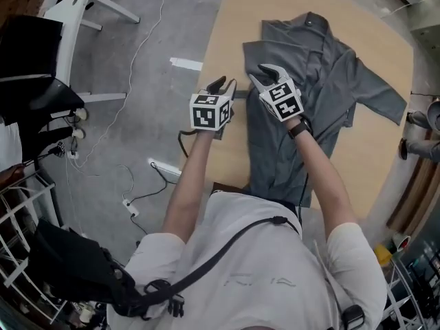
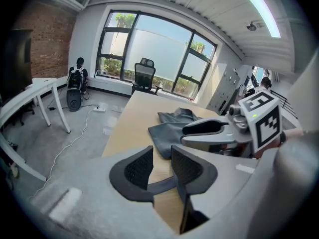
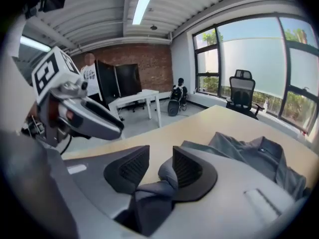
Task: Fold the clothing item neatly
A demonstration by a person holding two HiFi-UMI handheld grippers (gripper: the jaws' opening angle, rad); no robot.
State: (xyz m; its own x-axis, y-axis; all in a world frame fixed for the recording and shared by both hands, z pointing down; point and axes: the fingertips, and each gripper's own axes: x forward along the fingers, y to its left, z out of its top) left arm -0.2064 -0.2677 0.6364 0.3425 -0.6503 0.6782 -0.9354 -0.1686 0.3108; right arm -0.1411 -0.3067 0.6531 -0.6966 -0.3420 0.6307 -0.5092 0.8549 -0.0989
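Shirt (image 1: pixel 323 81), grey, short-sleeved and collared, is lying flat on a pale wooden surface (image 1: pixel 227 33) in the head view. Its collar is pointing away from the person, one sleeve is spreading out to the right, and the left side is looking turned in. We are counting one shirt, one surface, two tongs and two marker cubes (image 1: pixel 210 112), one cube riding on each. The left tongs (image 1: pixel 225 84) are hovering over bare wood just beside the shirt's left edge. The right tongs (image 1: pixel 265 75) are sitting over that edge.

In the left gripper view, we are seeing the left tongs standing apart, with nothing between them but the surface beyond. One office chair (image 2: pixel 144 73) is standing past the far end.

In the right gripper view, the right tongs are also standing apart. One bunched fold of the shirt is lying in the gap, resting against one pad without being pinched.

We are judging the step in hand to be letting go of a folded-in edge. To do it well, the right tongs should be lifting straight off, so the loose bunch is slipping out without dragging the fold open. Both tongs should then be taking the next edge at matching points, keeping it taut and laying it parallel to the first fold.
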